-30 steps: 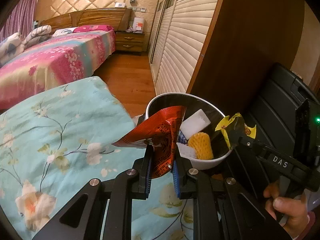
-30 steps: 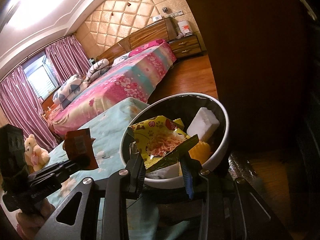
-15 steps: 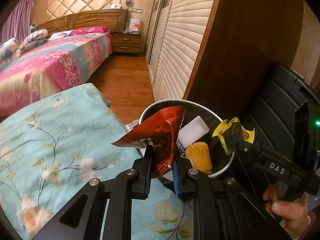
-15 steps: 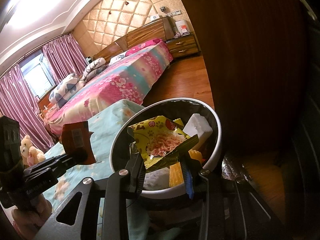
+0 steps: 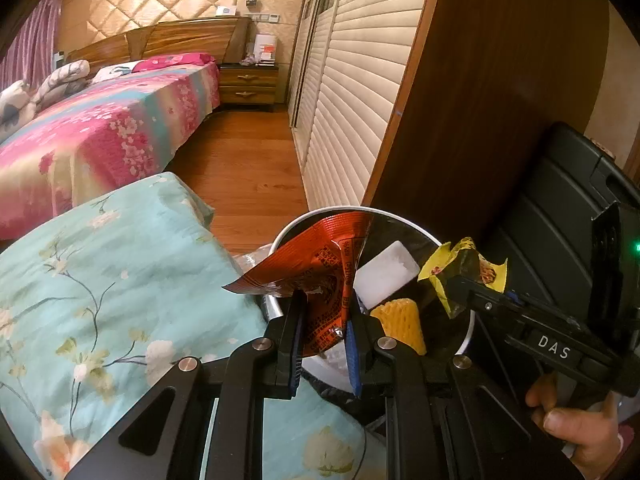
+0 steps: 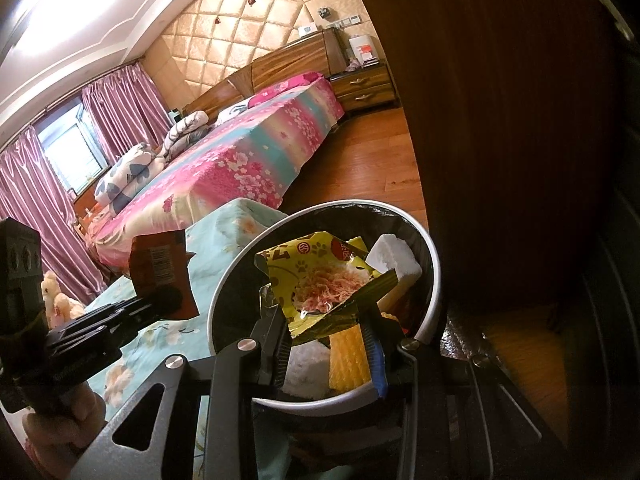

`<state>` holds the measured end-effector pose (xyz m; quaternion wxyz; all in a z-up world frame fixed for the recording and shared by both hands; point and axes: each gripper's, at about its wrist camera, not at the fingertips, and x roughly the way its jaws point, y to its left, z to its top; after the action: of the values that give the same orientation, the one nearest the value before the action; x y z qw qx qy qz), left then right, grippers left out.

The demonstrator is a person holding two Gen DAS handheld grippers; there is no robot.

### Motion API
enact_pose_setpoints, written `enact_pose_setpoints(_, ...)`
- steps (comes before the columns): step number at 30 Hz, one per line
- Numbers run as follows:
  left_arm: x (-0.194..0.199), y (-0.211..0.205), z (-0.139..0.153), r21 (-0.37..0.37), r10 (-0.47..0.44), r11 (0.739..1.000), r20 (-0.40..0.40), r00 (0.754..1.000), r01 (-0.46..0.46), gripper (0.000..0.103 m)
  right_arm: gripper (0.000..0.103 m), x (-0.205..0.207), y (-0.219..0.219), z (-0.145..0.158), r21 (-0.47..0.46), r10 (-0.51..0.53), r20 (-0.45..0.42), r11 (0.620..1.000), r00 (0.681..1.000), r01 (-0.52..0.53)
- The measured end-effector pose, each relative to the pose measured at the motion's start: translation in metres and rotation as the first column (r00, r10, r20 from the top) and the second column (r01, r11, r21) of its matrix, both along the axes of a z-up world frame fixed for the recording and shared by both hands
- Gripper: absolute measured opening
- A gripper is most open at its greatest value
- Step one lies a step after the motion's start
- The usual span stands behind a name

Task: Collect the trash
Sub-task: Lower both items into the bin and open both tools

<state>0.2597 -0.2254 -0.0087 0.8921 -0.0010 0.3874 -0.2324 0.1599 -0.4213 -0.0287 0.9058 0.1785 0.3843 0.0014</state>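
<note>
My left gripper (image 5: 323,312) is shut on a red snack wrapper (image 5: 320,264) and holds it at the near left rim of a white-rimmed trash bin (image 5: 288,232). My right gripper (image 6: 326,326) is shut on a yellow-green snack wrapper (image 6: 320,280) and holds it over the same bin (image 6: 434,280). In the left wrist view the right gripper (image 5: 460,284) with the yellow wrapper (image 5: 452,264) hovers over the bin's right side. The bin holds a white foam block (image 5: 384,272) and yellow mesh foam (image 5: 400,320).
A teal floral bedcover (image 5: 100,280) lies left of the bin. A dark wooden panel (image 5: 480,100) and a black case (image 5: 560,220) stand right of it. A pink bed (image 5: 100,132), wood floor (image 5: 248,168) and slatted wardrobe doors (image 5: 352,100) lie beyond.
Both grippers have moved a little further over the bin with their wrappers still held. The bin sits lower and nearer in both views.
</note>
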Motion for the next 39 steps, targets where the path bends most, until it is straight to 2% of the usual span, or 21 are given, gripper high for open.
enact_pose_setpoints(23, 0.019, -0.018, -0.003, 0.025, -0.023, 0.999, -0.031, 0.999, 0.024, 0.017, 0.033, 0.018, -0.006, -0.002, -0.004, 0.006, -0.042, 1.0, 0.999, -0.006)
enact_pose_setpoints(39, 0.024, -0.024, -0.004, 0.036, -0.026, 0.999, -0.036, 0.999, 0.027, 0.022, 0.036, 0.023, -0.011, -0.006, 0.004, 0.003, -0.068, 1.0, 0.998, -0.003)
